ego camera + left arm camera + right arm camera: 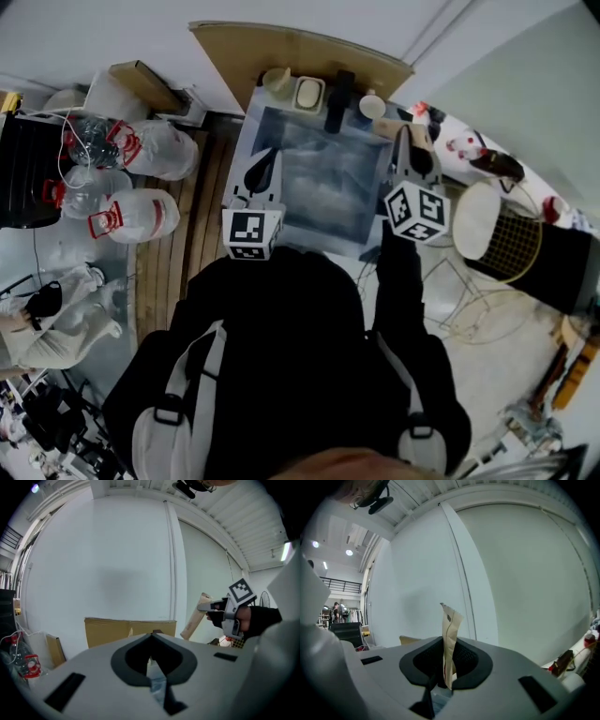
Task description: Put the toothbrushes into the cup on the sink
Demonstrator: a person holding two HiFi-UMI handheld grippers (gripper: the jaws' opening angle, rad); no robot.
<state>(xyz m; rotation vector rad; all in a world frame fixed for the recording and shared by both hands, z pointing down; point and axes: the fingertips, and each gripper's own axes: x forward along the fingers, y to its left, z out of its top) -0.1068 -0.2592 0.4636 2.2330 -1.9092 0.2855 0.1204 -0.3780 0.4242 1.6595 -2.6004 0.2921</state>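
Pinching a wrapped toothbrush (450, 625) in the right tool (449, 641), left tool (152, 639) squeezed closed. Hovering over the sink's (319, 178) side edges, cup (372, 105) at far rim.

On the back rim of the sink (319, 178) sits a cup (372, 105); water jugs (148, 150) lie left, a wire basket (514, 246) right.

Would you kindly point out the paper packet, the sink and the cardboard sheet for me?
paper packet (449, 639): right gripper view, its middle, between the jaws.
sink (323, 187): head view, bare basin floor.
cardboard sheet (300, 47): head view, its centre.
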